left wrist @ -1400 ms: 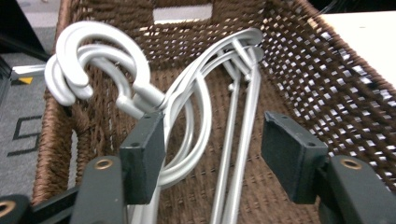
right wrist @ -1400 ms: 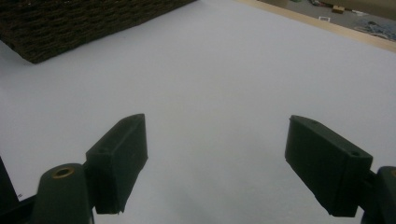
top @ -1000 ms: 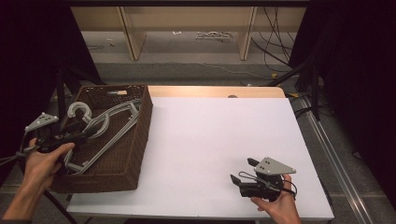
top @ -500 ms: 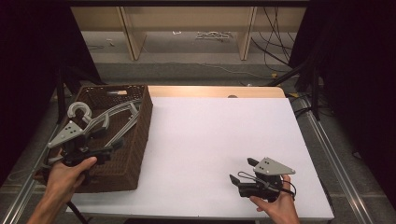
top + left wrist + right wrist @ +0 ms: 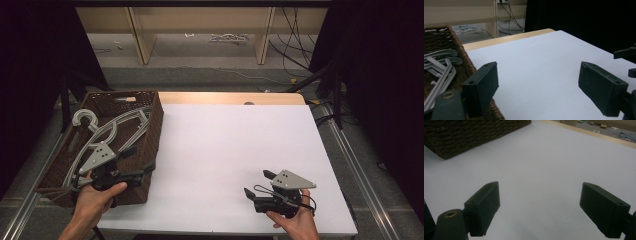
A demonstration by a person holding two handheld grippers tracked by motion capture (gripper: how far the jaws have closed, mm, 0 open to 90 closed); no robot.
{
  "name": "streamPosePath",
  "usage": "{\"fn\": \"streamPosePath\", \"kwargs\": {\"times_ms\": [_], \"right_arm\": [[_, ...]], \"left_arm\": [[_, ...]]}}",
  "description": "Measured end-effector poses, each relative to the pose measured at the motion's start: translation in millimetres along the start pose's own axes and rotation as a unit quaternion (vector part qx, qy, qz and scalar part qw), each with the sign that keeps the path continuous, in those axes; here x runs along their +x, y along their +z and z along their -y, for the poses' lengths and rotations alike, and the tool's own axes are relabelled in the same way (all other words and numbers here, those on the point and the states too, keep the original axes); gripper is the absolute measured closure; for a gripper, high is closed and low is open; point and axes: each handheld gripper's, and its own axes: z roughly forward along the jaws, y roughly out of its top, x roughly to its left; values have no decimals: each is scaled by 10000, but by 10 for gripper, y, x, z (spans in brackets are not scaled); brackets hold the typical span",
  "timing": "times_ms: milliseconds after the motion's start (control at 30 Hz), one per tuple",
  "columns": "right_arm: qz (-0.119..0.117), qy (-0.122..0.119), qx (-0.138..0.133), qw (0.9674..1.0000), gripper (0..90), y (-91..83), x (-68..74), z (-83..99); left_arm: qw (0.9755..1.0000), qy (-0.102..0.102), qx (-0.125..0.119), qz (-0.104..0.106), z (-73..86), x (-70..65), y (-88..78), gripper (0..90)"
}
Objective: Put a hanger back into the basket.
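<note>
Item one — left gripper (image 5: 142, 161): I have it over the near right corner of the wicker basket (image 5: 150, 135), jaws pointing out toward the white table (image 5: 225, 145). They have just been opening and now stand wide, with nothing between them; in the left gripper view the basket's woven rim sits just under the left jaw.

Item two — grey hangers (image 5: 112, 132): several, lying loose inside the basket, hooks toward its far left corner. In the left gripper view the hangers (image 5: 439, 65) lie just left of the jaw, not touched by it.

Item three — right gripper (image 5: 257, 186): in my right hand near the table's front edge, well apart from the basket, jaws spread wide and empty over bare white surface.
</note>
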Motion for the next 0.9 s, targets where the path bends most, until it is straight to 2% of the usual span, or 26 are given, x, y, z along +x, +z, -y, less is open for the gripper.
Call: {"fn": "streamPosePath", "kwargs": {"times_ms": [133, 233, 300, 400, 500, 533, 633, 667, 900], "right_arm": [[-29, -34, -1, 10000, 173, 2, 9, 5], [-48, 19, 11, 10000, 172, -9, 28, 10], [-17, -52, -53, 10000, 172, -10, 31, 17], [-19, 15, -46, 10000, 172, -32, 55, 25], [-33, 57, -107, 9999, 171, -52, 68, 41], [-25, 45, -133, 9999, 170, -61, 69, 48], [-51, 85, -158, 9998, 170, -86, 79, 60], [-35, 112, -163, 9998, 170, -93, 86, 66], [-55, 152, -233, 9996, 167, -130, 125, 112]], "left_arm": [[9998, 180, -7, 58, 48, -92, 41, 162], [9998, 192, -41, 86, 98, -152, 68, 161], [9997, 189, -62, 112, 138, -174, 80, 161], [9996, 230, -112, 87, 208, -218, 95, 160], [9994, 269, -134, 163, 290, -276, 113, 160], [9993, 326, -110, 142, 307, -292, 113, 160], [9993, 288, -77, 235, 377, -355, 136, 160], [9989, 400, -96, 209, 383, -370, 134, 161], [9987, 450, -124, 206, 460, -430, 111, 160]]}}
